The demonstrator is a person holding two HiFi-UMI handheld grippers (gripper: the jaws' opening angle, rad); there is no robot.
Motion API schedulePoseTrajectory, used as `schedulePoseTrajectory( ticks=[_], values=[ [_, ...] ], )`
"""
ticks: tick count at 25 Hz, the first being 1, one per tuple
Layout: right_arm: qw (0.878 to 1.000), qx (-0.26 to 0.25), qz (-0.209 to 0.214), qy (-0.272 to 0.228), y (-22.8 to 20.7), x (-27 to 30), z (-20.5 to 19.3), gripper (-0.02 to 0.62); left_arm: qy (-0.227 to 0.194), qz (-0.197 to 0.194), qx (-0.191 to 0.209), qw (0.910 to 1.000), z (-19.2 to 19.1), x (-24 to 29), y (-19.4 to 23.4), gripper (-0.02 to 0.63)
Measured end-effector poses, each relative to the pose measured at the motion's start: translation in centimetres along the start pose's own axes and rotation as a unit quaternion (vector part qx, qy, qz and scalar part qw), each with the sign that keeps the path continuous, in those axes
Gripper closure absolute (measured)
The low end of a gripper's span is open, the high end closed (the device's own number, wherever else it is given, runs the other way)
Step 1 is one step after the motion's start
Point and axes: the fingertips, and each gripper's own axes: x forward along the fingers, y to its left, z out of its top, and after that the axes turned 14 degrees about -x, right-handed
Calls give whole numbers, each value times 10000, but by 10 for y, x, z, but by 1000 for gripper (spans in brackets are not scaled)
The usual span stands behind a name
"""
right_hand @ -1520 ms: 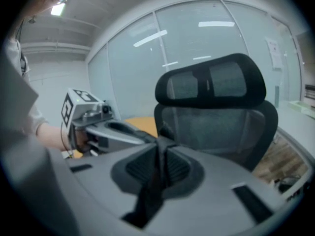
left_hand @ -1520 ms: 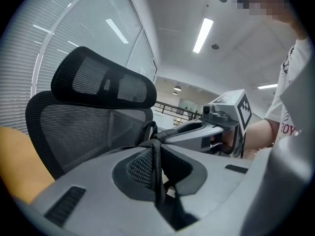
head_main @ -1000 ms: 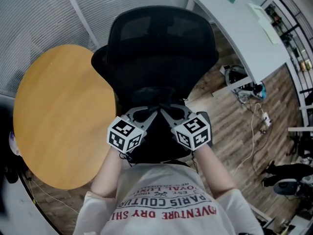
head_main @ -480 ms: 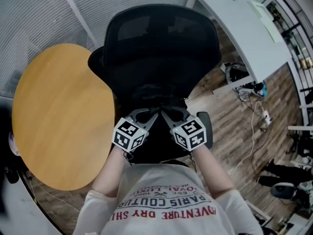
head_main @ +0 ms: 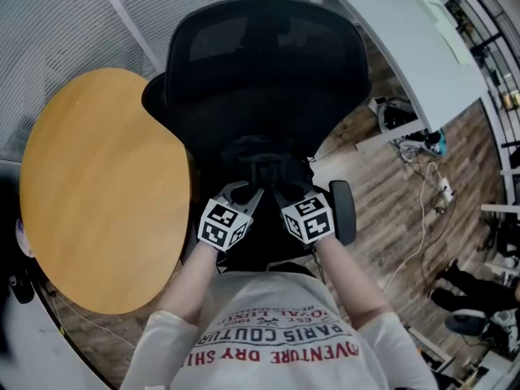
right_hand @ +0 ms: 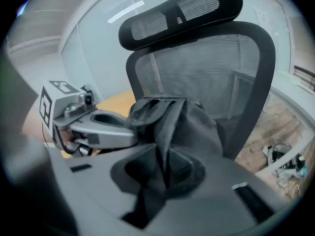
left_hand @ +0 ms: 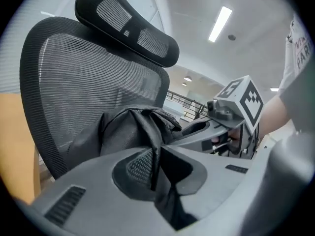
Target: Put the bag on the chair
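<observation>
Left gripper (head_main: pixel 244 193) and right gripper (head_main: pixel 286 192) have fingers clamped on the black bag (left_hand: pixel 130 132) at the office chair (head_main: pixel 260 55); lowering onto the seat, then release, appears due.

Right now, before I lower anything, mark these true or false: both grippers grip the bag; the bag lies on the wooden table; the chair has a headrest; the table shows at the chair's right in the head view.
1. The left gripper and the right gripper are both clamped on the black bag. True.
2. The bag lies on the round wooden table. False: both grippers hold it in front of the backrest of the chair.
3. The chair has a headrest. True.
4. In the head view the table is at the chair's right. False: the table is at its left.
</observation>
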Motion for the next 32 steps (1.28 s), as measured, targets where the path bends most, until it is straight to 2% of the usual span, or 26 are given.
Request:
schedulePoseTrajectory(
  ticks=[3, 8, 10, 11, 16, 18, 20, 21, 26, 29, 32],
  values=[
    [9998, -27, -154, 85, -2, 4, -4, 512, -177, -92, -16, 9998, -2, 3, -4, 546],
    [9990, 113, -421, -80, -7, -1, -3, 394, -176, 16, -338, 9993, -11, 5, 1, 520],
    [9981, 80, -599, -143, -9, -4, -1, 370, -276, 69, -428, 9987, -11, 1, 3, 452],
    [9976, 73, -669, -175, -11, -7, 1, 360, -337, 67, -454, 9984, -10, -1, 2, 425],
    [9947, -1, -936, -423, -15, -28, 12, 356, -612, 117, -457, 9970, 1, -11, -8, 419],
    [9930, -116, -1046, -528, -13, -43, 16, 363, -713, 258, -438, 9962, 6, -19, -13, 441],
    [9903, -285, -1181, -673, -13, -59, 22, 498, -912, 488, -318, 9941, 16, -32, -19, 510],
    [9886, -366, -1238, -780, -13, -68, 27, 536, -1037, 596, -240, 9925, 22, -38, -22, 547],
    [9786, -646, -1271, -1484, -8, -113, 58, 563, -1429, 837, 172, 9860, 48, -62, -50, 572],
    [9710, -804, -1288, -1849, 1, -139, 79, 568, -1592, 966, 667, 9803, 64, -79, -69, 574],
    [9610, -922, -1221, -2304, 8, -163, 104, 568, -1899, 867, 1119, 9716, 89, -99, -95, 574]
  ],
)
